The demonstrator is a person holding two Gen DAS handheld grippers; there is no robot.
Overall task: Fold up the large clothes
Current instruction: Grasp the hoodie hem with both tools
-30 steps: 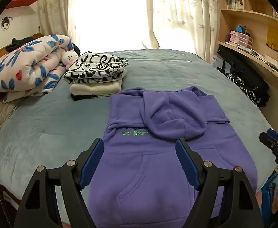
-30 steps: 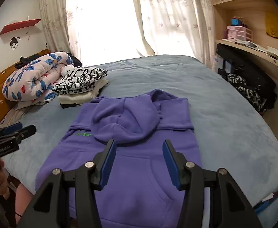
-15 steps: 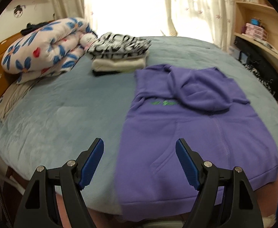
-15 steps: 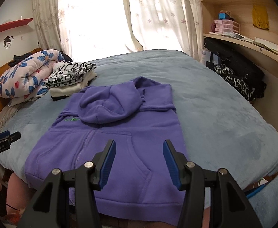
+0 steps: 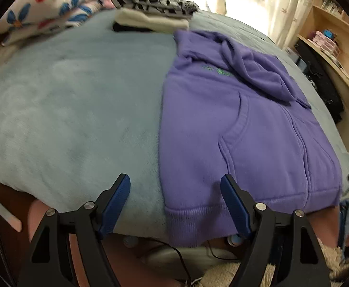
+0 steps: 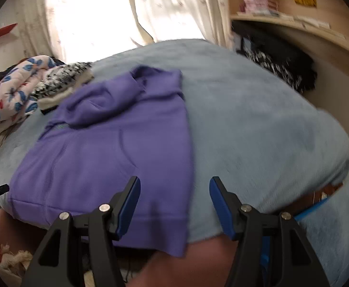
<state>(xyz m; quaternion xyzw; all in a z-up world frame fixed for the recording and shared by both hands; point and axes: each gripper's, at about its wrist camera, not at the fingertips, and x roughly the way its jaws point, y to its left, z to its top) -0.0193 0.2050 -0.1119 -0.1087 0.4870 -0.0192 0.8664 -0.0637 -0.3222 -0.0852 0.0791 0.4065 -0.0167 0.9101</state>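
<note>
Over the bed's near edge, you held the left gripper (image 5: 174, 203) and right gripper (image 6: 174, 205) spread wide, each straddling a hem corner of the purple hoodie (image 5: 234, 124), apparently ready to pinch and fold.

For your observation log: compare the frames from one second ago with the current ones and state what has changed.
Both grippers dropped toward the near bed edge and spread apart: the left gripper now lines up with the purple hoodie's left hem corner, the right gripper with its right hem corner. Nothing was grasped; both are open as before. The hoodie, folded stack and quilt stayed put.
</note>
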